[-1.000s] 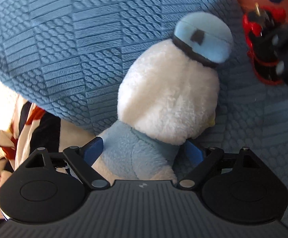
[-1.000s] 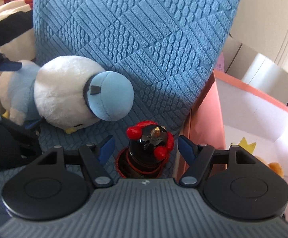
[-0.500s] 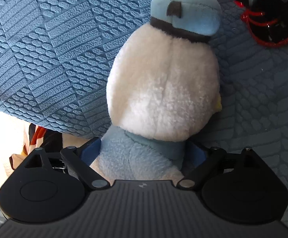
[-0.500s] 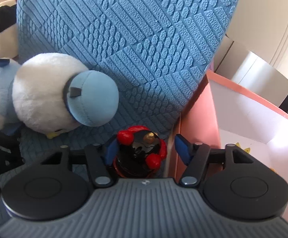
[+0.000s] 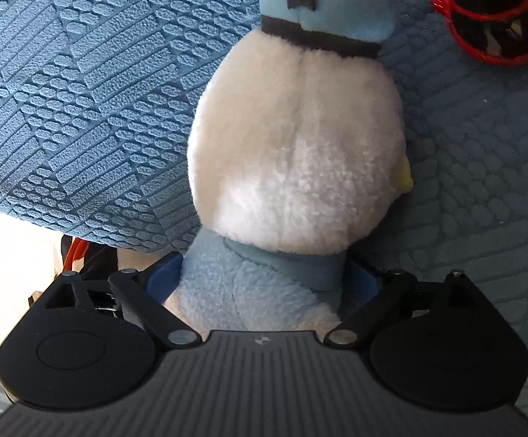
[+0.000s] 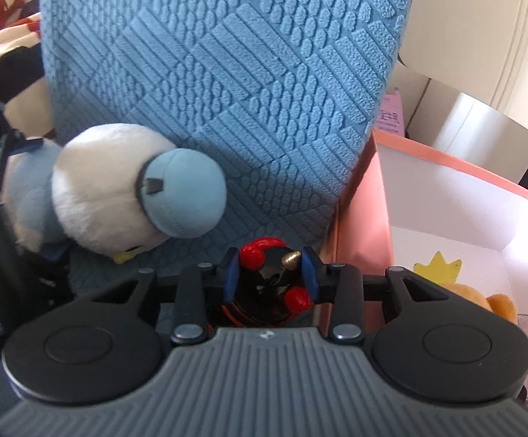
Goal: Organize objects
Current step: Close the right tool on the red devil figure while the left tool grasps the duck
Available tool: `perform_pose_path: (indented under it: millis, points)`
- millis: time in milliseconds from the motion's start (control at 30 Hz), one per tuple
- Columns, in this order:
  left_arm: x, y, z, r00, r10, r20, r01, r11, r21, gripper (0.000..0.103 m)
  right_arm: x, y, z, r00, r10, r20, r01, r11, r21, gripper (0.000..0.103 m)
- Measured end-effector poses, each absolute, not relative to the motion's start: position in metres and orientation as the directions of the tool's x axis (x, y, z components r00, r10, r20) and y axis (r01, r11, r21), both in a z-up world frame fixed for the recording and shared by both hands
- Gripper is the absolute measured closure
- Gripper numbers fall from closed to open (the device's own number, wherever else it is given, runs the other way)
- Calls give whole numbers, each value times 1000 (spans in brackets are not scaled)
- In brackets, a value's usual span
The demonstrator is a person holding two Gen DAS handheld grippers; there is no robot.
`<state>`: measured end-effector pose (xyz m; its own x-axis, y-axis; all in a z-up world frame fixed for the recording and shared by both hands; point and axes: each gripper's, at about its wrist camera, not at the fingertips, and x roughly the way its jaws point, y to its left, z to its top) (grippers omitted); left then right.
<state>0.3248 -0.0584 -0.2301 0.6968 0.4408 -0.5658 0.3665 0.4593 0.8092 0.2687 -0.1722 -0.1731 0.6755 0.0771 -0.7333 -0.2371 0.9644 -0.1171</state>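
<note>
The right gripper (image 6: 270,273) has just been closing onto the black-and-red figurine (image 6: 271,284), pads now touching

Blue cushion (image 6: 227,91) blocks ahead; pink box (image 6: 358,218) walls off the right

A home, most likely a living room or bedroom: a sofa cushion (image 6: 227,91) in blue textured cloth, a plush duck (image 5: 296,153) and a small toy figure (image 6: 271,280) lying on it, a pink-edged toy box (image 6: 446,196) alongside, patterned bedding (image 6: 5,32) behind.

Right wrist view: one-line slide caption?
Right gripper closing around black-and-red figurine beside pink box; plush duck lies left.
</note>
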Motion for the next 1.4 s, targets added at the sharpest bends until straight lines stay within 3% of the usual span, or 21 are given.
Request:
perform_pose_path:
  millis: [333, 733, 1000, 1067, 1267, 1400]
  points:
    - [334, -52, -230, 705, 436, -560, 359, 461, 811, 8, 235, -172, -174, 645, 144, -751, -279, 959, -56, 63]
    - [321, -44, -198, 707, 378, -598, 321, 581, 748, 18, 231, -184, -167, 659, 140, -739, -265, 963, -54, 63]
    - [307, -37, -158, 691, 283, -665, 242, 777, 582, 23, 224, -183, -164, 657, 162, -737, -273, 962, -31, 63]
    - [268, -60, -154, 680, 263, -684, 218, 818, 532, 24, 221, -182, -164, 652, 170, -739, -276, 961, -22, 63]
    - [253, -69, -144, 681, 213, -701, 162, 890, 427, 35, 211, -177, -165, 646, 189, -740, -300, 954, -19, 63]
    - [237, -65, -133, 683, 194, -704, 153, 905, 398, 35, 207, -175, -163, 644, 202, -738, -310, 951, -10, 63]
